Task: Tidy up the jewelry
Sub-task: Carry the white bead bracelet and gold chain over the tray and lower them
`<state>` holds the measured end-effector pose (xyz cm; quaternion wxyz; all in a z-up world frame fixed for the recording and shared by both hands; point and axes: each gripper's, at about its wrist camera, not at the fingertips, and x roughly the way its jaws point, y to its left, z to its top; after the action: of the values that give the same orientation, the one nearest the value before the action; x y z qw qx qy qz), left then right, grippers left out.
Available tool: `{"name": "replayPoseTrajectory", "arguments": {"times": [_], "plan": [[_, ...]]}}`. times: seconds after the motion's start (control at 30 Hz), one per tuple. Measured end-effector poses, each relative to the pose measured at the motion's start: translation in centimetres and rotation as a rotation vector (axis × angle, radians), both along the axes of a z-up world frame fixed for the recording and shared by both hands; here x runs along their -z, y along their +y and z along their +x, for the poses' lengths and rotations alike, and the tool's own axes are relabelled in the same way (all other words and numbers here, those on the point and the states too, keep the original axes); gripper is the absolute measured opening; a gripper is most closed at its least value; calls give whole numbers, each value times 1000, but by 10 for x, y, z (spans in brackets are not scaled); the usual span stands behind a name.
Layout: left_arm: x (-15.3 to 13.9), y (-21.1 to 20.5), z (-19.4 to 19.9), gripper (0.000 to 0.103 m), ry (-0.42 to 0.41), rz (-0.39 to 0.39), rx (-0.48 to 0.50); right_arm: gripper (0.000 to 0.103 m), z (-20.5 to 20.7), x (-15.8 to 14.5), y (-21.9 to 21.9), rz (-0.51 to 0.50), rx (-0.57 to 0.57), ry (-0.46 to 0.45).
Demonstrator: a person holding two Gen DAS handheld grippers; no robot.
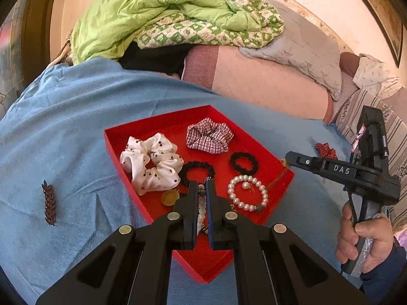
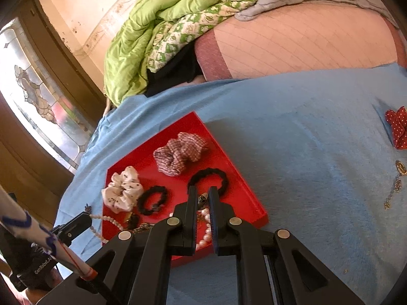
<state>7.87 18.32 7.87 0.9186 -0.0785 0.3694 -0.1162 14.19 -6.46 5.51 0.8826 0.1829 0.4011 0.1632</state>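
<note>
Over the near corner of the shallow red rectangular tray (image 1: pixel 122 139), the left gripper (image 1: pixel 201 190) pinches a strand of white beads (image 1: pixel 202 209) between nearly closed fingers; the strand hangs down into the tray. Right gripper (image 2: pixel 202 197): fingers narrowly parted over a small dark-and-metal trinket (image 2: pixel 203 199) at the tray's right edge; whether the pads touch it cannot be told. Just beside the left gripper lie a gold coin-like disc (image 1: pixel 170 197) and a white pearl bracelet (image 1: pixel 248 192). Farther in lie a black ruffled hair tie (image 1: pixel 197 174) and a smaller black hair tie (image 1: pixel 244 163); beyond these, a white cherry-print scrunchie (image 1: pixel 152 161) toward the left edge and a red-and-white checked scrunchie (image 1: pixel 209 135) toward the far corner. The tray rests on a light blue cloth (image 1: pixel 76 117) covering the bed. On the cloth, well apart from the tray: a brown leaf-shaped hair clip (image 1: pixel 49 203) to the left, a thin gold chain (image 2: pixel 395 185) and a red white-dotted bow (image 2: pixel 396 127) to the right. A green quilt (image 1: pixel 152 15) is heaped at the far side.
</note>
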Motion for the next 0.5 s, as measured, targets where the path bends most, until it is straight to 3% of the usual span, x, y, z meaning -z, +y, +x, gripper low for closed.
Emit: {"name": "replayPoseTrajectory", "arguments": {"times": [0.5], "plan": [[23, -4, 8, 5, 70, 45, -11, 9, 6, 11, -3, -58, 27, 20]]}}
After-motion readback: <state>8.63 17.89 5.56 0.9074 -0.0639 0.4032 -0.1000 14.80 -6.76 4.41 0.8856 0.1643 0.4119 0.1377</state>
